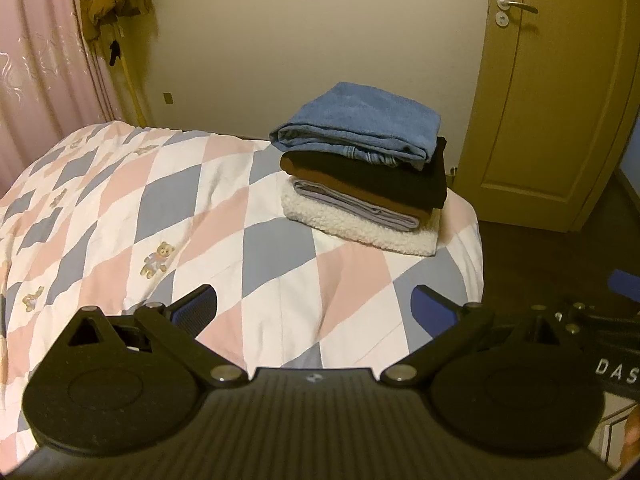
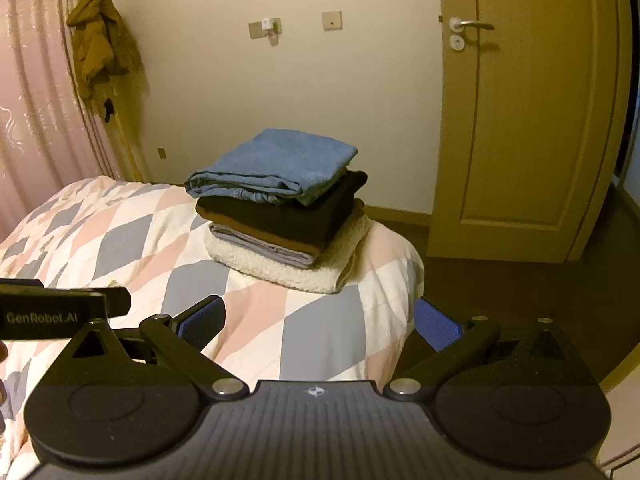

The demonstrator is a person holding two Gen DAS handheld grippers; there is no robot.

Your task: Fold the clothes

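A stack of folded clothes (image 1: 360,168) sits at the far right corner of the bed, also in the right wrist view (image 2: 280,216). Blue jeans (image 1: 360,124) lie on top, then a black piece, a brown one, a grey one and a white fleece (image 1: 360,228) at the bottom. My left gripper (image 1: 316,310) is open and empty, above the quilt in front of the stack. My right gripper (image 2: 320,322) is open and empty over the bed's right edge. Part of the right gripper shows at the right of the left wrist view (image 1: 600,328).
The bed carries a pink, grey and white diamond quilt (image 1: 160,208). A closed door (image 1: 552,88) stands to the right on a dark floor (image 2: 500,288). A pink curtain (image 1: 36,60) and a hanging brown jacket (image 2: 100,40) are at the left.
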